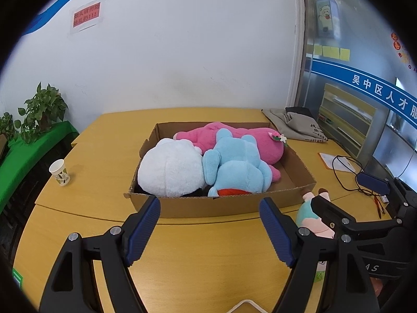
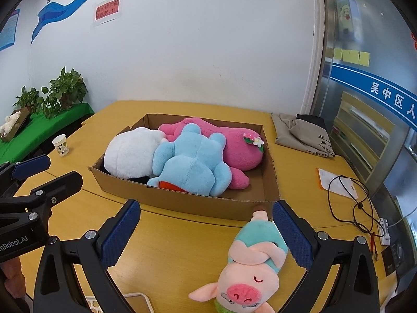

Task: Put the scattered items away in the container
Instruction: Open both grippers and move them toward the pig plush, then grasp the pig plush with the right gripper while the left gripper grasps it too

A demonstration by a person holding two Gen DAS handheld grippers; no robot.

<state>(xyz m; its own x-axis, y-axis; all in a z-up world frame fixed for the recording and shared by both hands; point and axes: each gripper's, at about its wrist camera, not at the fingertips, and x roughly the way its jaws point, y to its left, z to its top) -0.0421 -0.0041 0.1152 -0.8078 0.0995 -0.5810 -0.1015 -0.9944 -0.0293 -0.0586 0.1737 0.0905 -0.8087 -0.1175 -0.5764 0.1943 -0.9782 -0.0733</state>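
A shallow cardboard box [image 1: 208, 206] [image 2: 182, 200] sits mid-table and holds a white plush [image 1: 170, 168] [image 2: 131, 152], a light blue plush [image 1: 237, 167] [image 2: 192, 165] and a pink plush [image 1: 263, 142] [image 2: 237, 147]. A pig plush in a teal outfit [image 2: 250, 260] [image 1: 306, 212] lies on the table in front of the box's near right corner. My right gripper [image 2: 206, 233] is open, its right finger beside the pig. My left gripper [image 1: 209, 230] is open and empty, in front of the box's near wall.
A paper cup [image 1: 60, 172] [image 2: 60, 144] stands at the table's left. A folded grey cloth bag [image 1: 297, 126] [image 2: 302, 134] lies at the back right. A black cable [image 2: 349, 200], papers and a power strip lie at the right. Potted plants [image 2: 65, 91] stand on a green-covered side table.
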